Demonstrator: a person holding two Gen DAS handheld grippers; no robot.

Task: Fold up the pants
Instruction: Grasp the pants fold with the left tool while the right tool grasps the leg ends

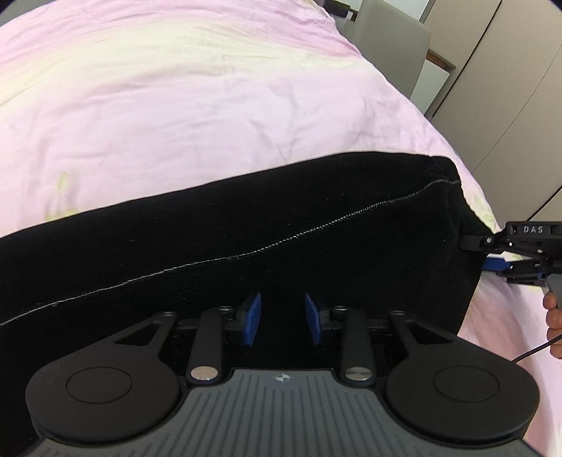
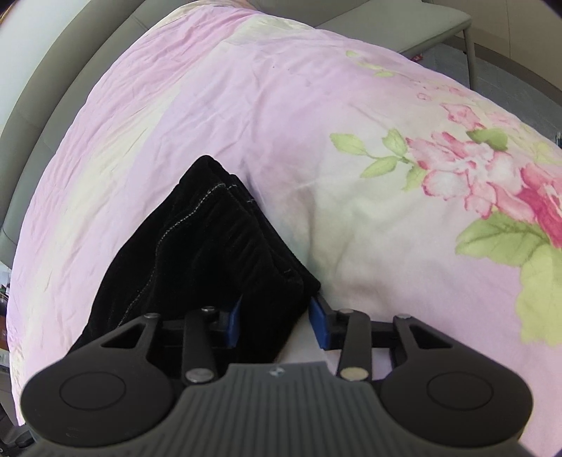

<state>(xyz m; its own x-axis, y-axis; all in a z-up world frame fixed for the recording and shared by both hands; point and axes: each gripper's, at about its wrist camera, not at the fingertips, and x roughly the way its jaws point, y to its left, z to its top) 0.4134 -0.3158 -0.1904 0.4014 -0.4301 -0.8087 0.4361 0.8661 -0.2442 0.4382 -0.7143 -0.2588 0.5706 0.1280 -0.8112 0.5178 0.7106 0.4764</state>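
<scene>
Black pants (image 1: 246, 225) with a pale stitched seam lie folded across the pink bedspread (image 1: 175, 105). My left gripper (image 1: 282, 318) hovers over the near edge of the pants, blue pads apart, nothing between them. My right gripper (image 2: 279, 323) sits at the pants' waistband end (image 2: 210, 246); black fabric lies between its blue pads, which stand apart around the cloth. The right gripper also shows in the left wrist view (image 1: 491, 262) at the pants' right edge, held by a hand (image 1: 555, 316).
The bed's right edge drops off toward grey wardrobe doors (image 1: 509, 88). A grey chair (image 2: 404, 31) stands beyond the bed. The bedspread has a pink flower print (image 2: 474, 158) to the right. A cable (image 1: 534, 351) trails from the right gripper.
</scene>
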